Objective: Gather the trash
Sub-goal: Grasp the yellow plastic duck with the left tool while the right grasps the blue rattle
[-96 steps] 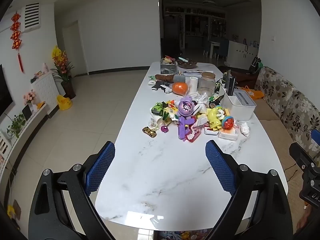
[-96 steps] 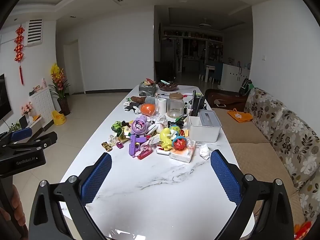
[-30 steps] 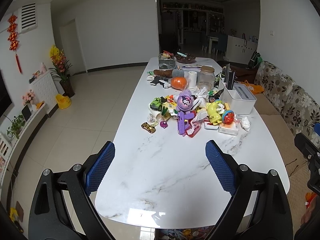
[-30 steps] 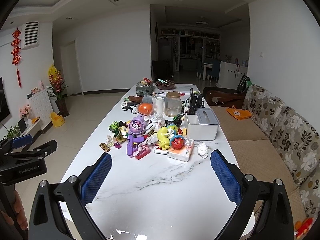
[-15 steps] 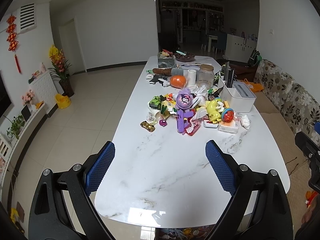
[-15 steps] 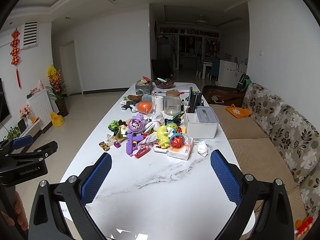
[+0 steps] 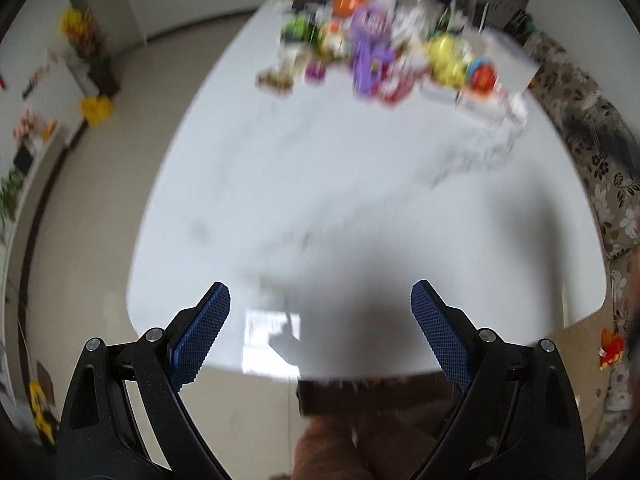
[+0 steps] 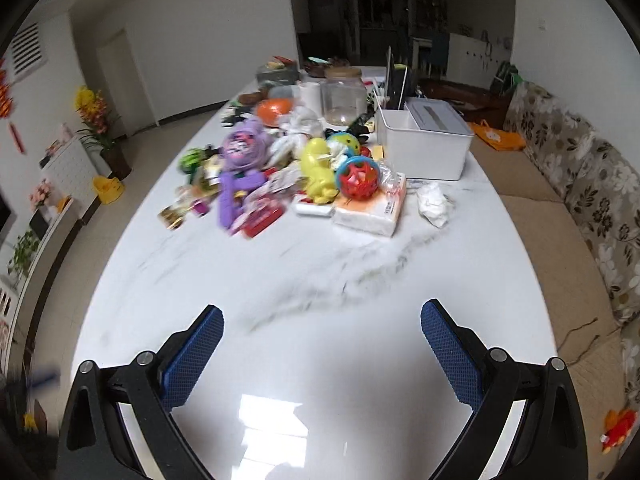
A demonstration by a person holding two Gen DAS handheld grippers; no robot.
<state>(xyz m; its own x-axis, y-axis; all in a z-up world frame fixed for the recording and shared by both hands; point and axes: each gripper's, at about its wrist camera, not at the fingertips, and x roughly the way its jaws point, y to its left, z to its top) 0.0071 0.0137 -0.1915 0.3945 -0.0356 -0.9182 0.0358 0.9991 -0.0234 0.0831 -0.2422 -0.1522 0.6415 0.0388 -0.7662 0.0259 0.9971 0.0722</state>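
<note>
A crumpled white tissue (image 8: 433, 203) lies on the white marble table (image 8: 320, 280), right of a tissue pack (image 8: 372, 210) and in front of a white storage box (image 8: 424, 142). More crumpled white wrappers (image 8: 298, 122) sit in the toy pile. My right gripper (image 8: 322, 344) is open and empty above the near table end. My left gripper (image 7: 320, 328) is open and empty over the near table edge; its view is blurred, and the tissue (image 7: 516, 110) shows at far right.
The toy pile holds a purple toy (image 8: 240, 148), a yellow duck (image 8: 318, 176), a red-blue ball (image 8: 358, 178), a glass jar (image 8: 344, 96) and an orange ball (image 8: 274, 110). A floral sofa (image 8: 592, 184) runs along the right. A box with toys (image 7: 360, 394) sits under the near table edge.
Both grippers have moved forward and tilted down over the table; the pile now looks closer. The left view is motion-blurred. Both stay open.
</note>
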